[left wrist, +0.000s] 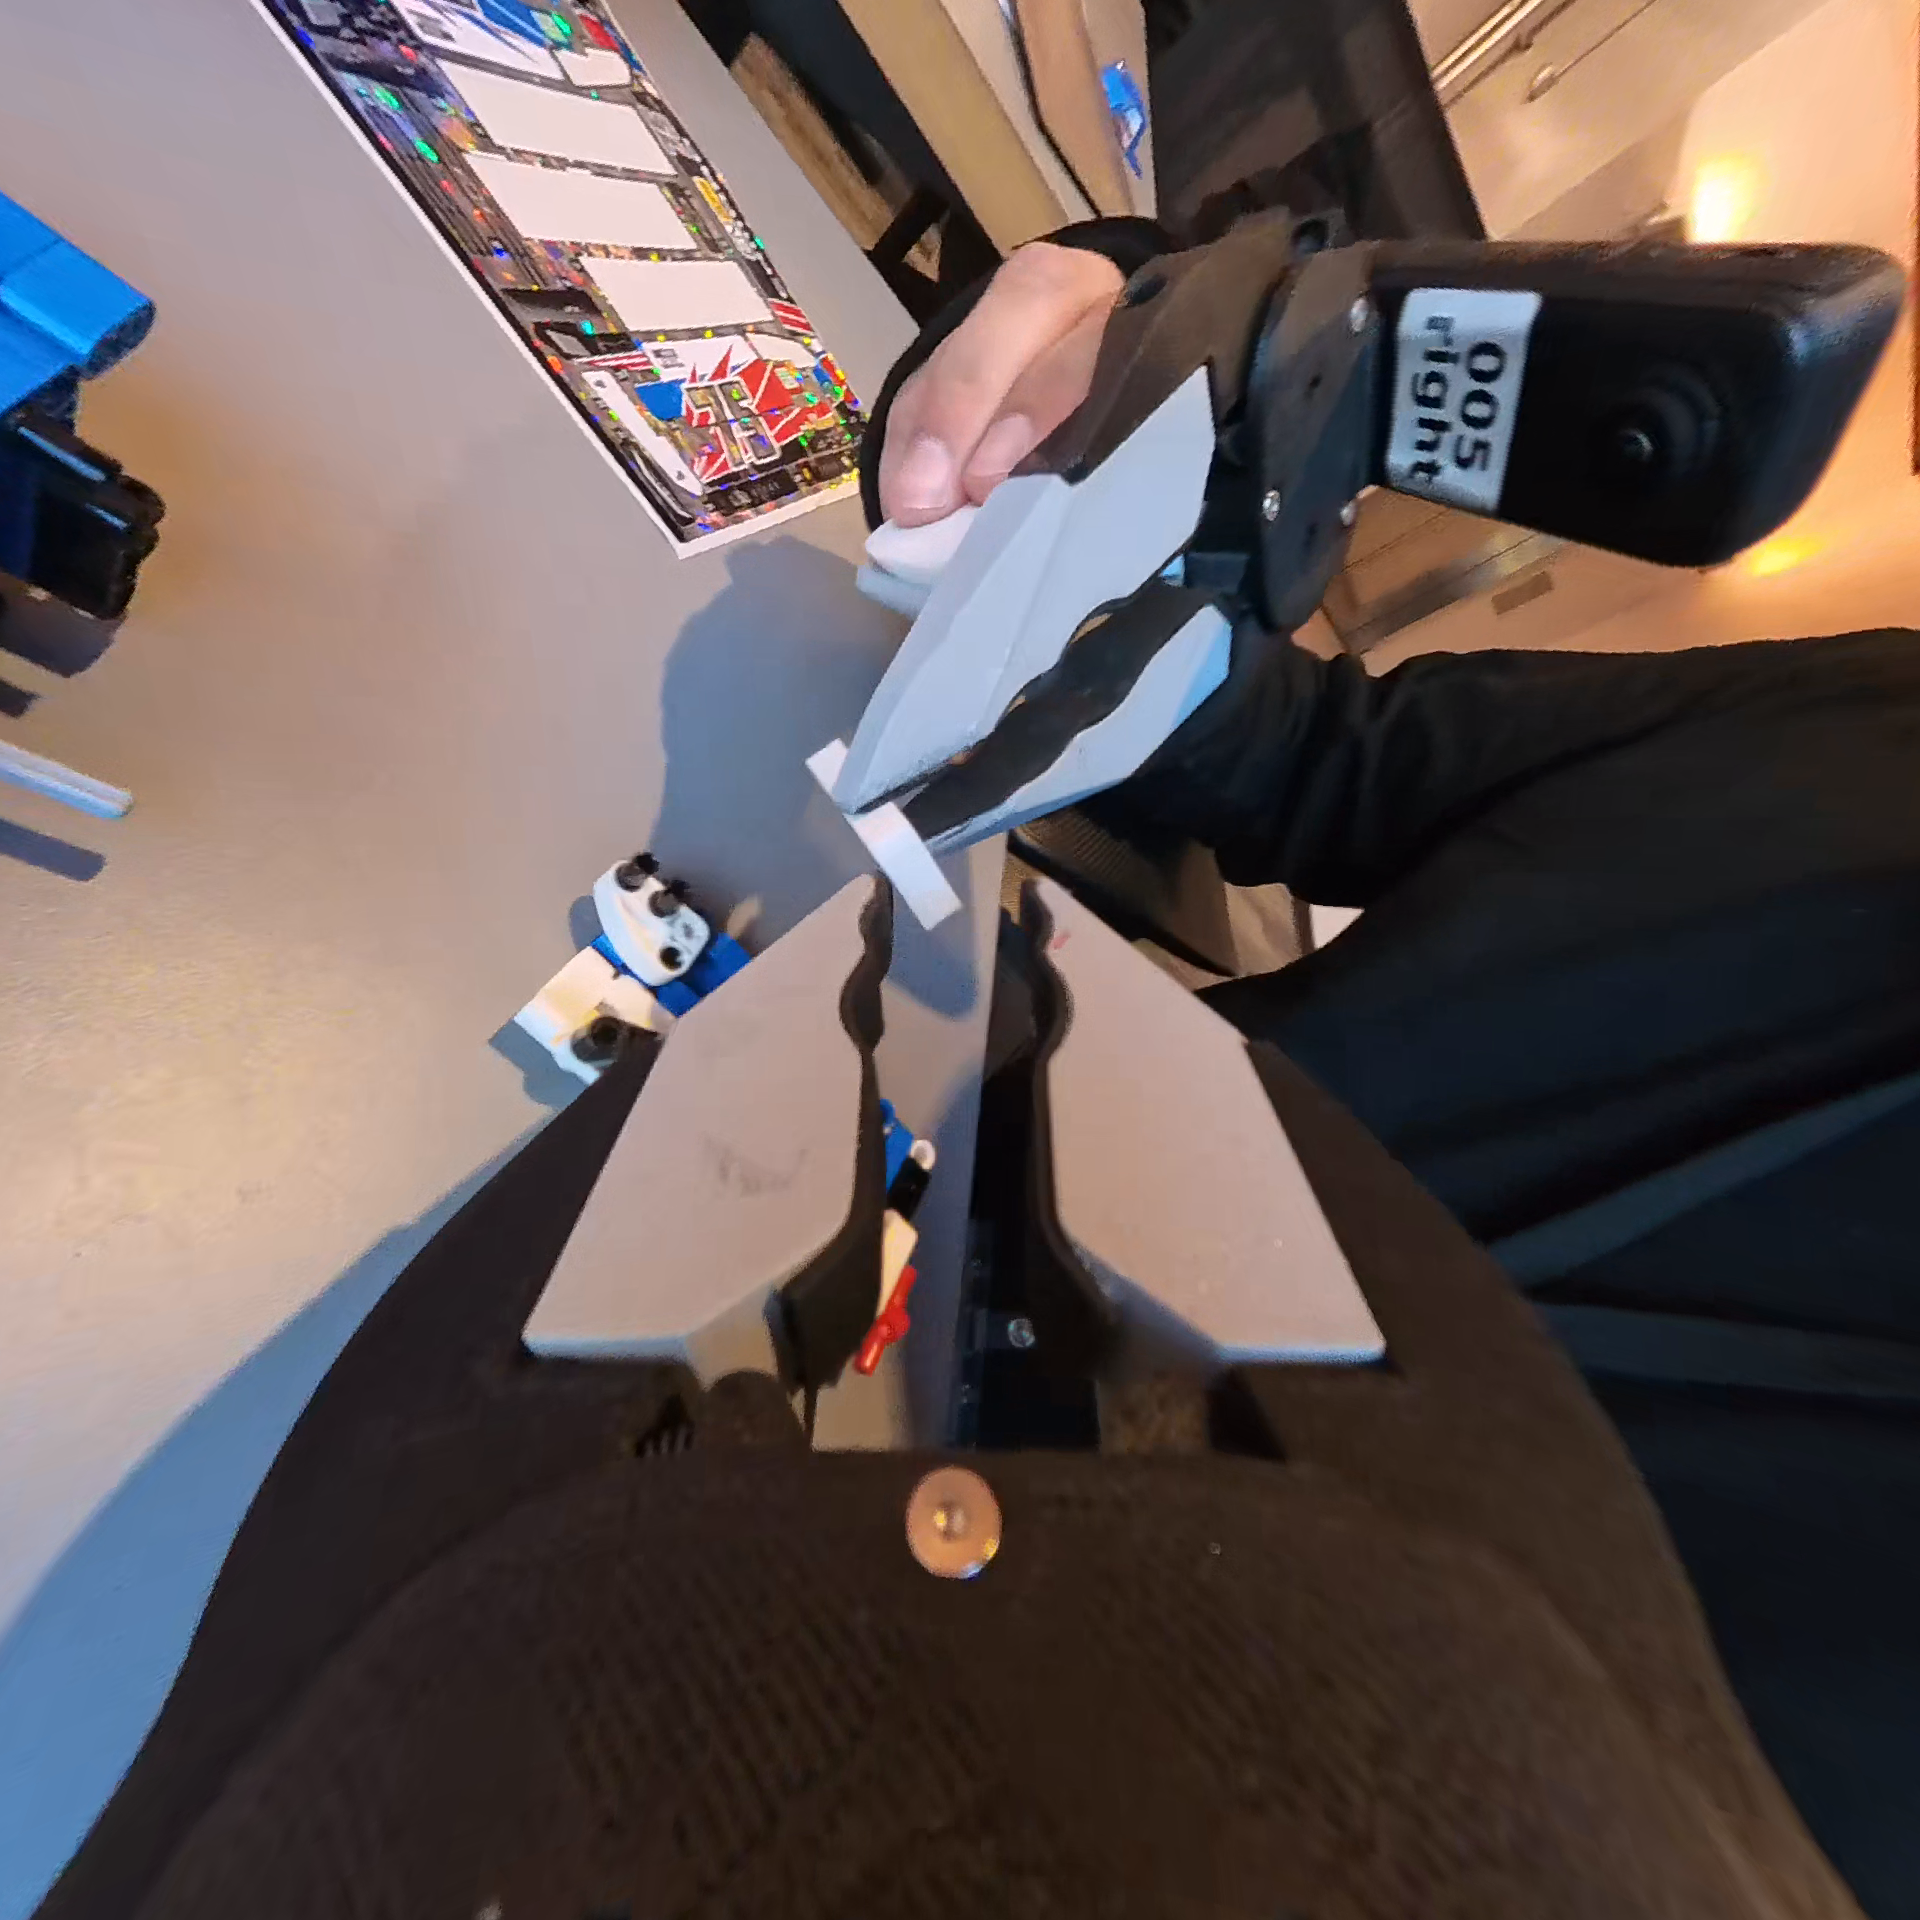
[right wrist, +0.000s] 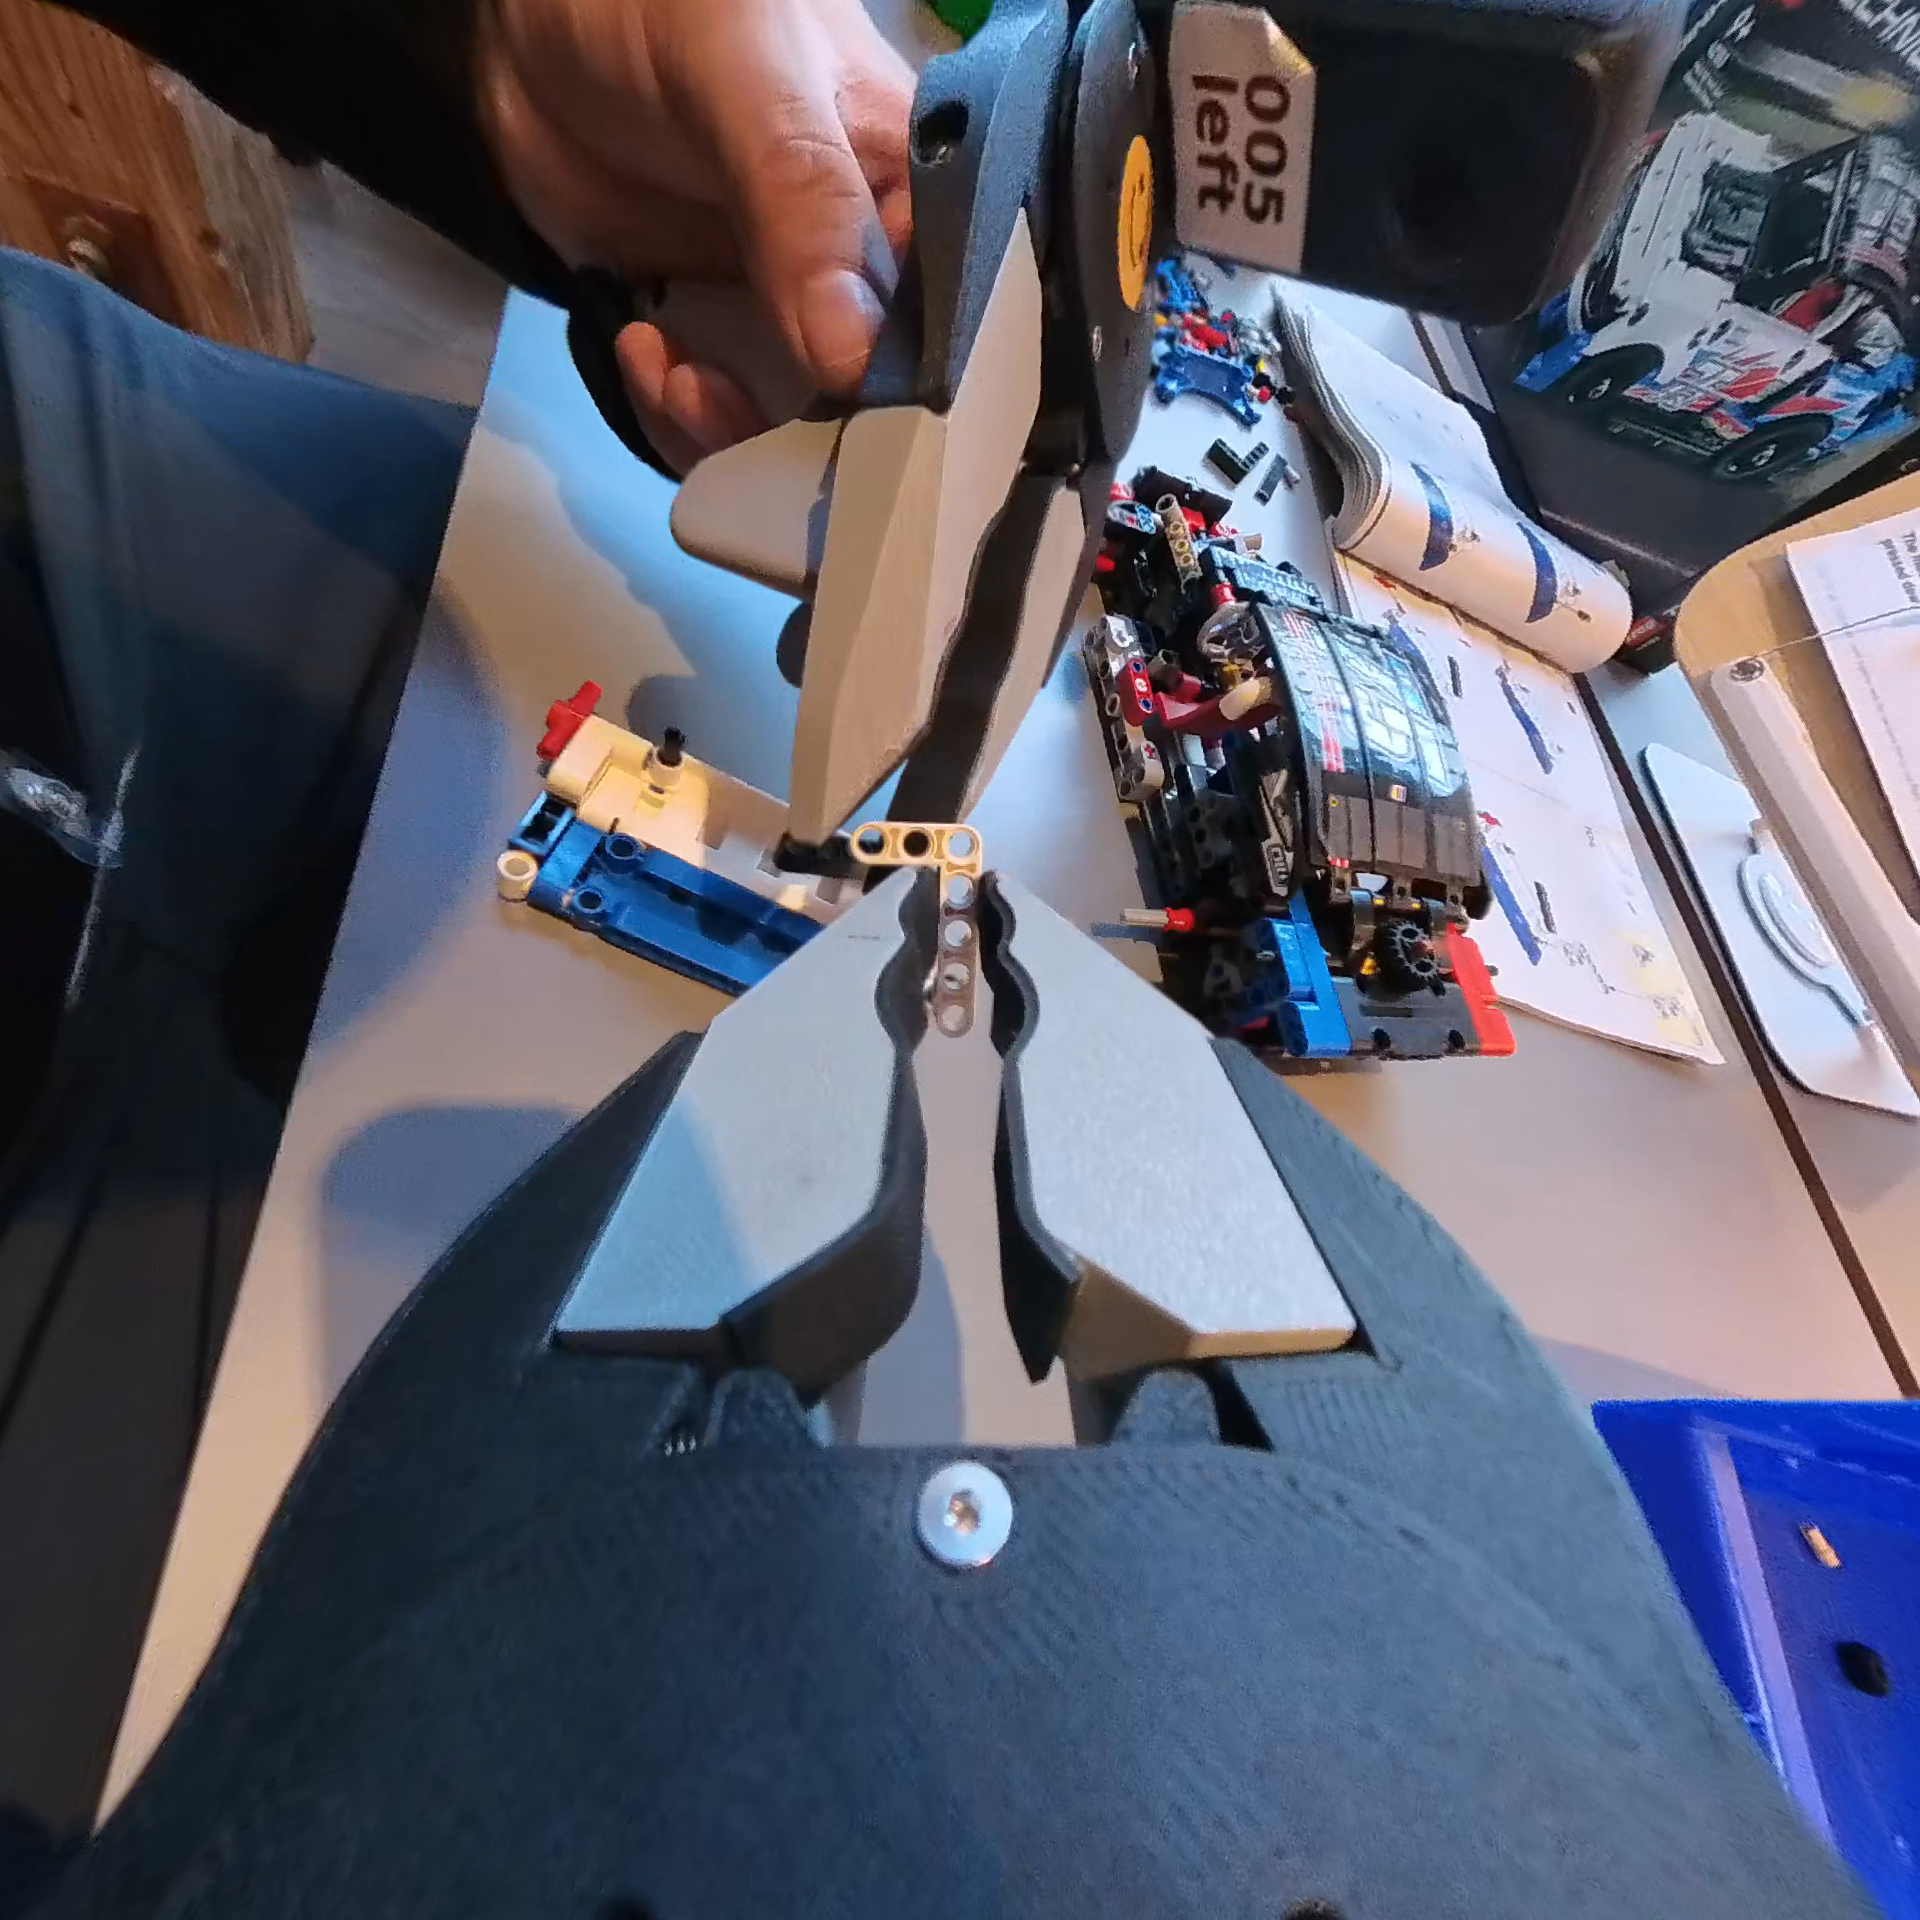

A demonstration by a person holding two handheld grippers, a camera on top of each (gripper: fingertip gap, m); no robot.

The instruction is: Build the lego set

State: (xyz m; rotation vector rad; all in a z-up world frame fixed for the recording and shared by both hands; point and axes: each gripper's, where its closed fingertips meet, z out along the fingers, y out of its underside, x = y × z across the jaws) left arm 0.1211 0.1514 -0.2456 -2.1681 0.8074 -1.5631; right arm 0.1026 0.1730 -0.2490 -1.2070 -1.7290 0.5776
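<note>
Jaws of the right gripper (right wrist: 954, 881) are nearly closed, clamped on the long leg of a pale L-shaped beam (right wrist: 951, 935). The beam's short leg sticks out past the tips to the left. From the left wrist view the same gripper (left wrist: 883, 821) shows up in the air over the table (left wrist: 312, 727) edge, with the beam (left wrist: 904, 862) edge-on at its tips and the right hand (left wrist: 977, 384) on the grip.

The left gripper (left wrist: 951, 904) has its jaws part open with nothing visibly between them. Through the gap you can see the table edge and a few small blue, white and red parts. In the right wrist view this gripper (right wrist: 831, 842) points down, held by the left hand (right wrist: 707, 156). Its tips are just beside the beam's short leg and right at the near end of a blue and white sub-assembly (right wrist: 644, 831) lying flat on the table (right wrist: 1455, 1195). Whether the tips touch it I cannot tell. The same sub-assembly (left wrist: 644, 966) sits left of the left gripper's fingers.

To the right of the beam stands the part-built black car (right wrist: 1320, 748), with blue and red at its near end. Beyond it lie an open booklet (right wrist: 1455, 499), some loose black parts (right wrist: 1247, 462) and the set's box (right wrist: 1766, 260). A blue bin (right wrist: 1766, 1558) is at the near right. A sticker sheet (left wrist: 623, 260) lies farther up the table.
</note>
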